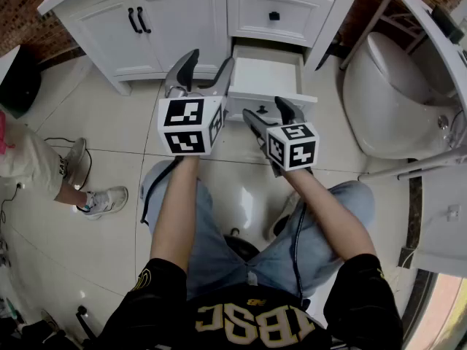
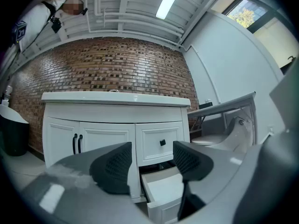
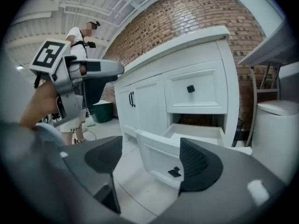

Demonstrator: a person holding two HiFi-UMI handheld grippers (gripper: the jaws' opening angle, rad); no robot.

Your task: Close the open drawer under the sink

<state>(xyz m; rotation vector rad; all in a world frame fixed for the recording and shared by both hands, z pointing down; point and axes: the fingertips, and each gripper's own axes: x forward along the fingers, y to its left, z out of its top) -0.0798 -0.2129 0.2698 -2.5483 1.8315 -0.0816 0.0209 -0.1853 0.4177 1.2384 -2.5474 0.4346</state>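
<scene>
The white vanity (image 1: 182, 13) has its lower right drawer (image 1: 270, 75) pulled out, and nothing shows inside it. Its front panel (image 3: 154, 150) carries a black knob (image 3: 174, 172). My left gripper (image 1: 208, 64) is held level beside the drawer's left side, jaws open and empty. In the left gripper view the open drawer (image 2: 166, 190) lies low between the spread jaws of the left gripper (image 2: 152, 160). My right gripper (image 1: 268, 110) hovers just in front of the drawer front, tilted down. The right gripper (image 3: 149, 157) is open wide, and the panel shows between its jaws without touching them.
Above the open drawer is a shut drawer (image 1: 273, 13) with a black knob, and double doors (image 1: 139, 20) to its left. A white toilet (image 1: 394, 93) stands to the right. A person's legs (image 1: 80, 188) and a dark bin (image 1: 18, 79) are at the left.
</scene>
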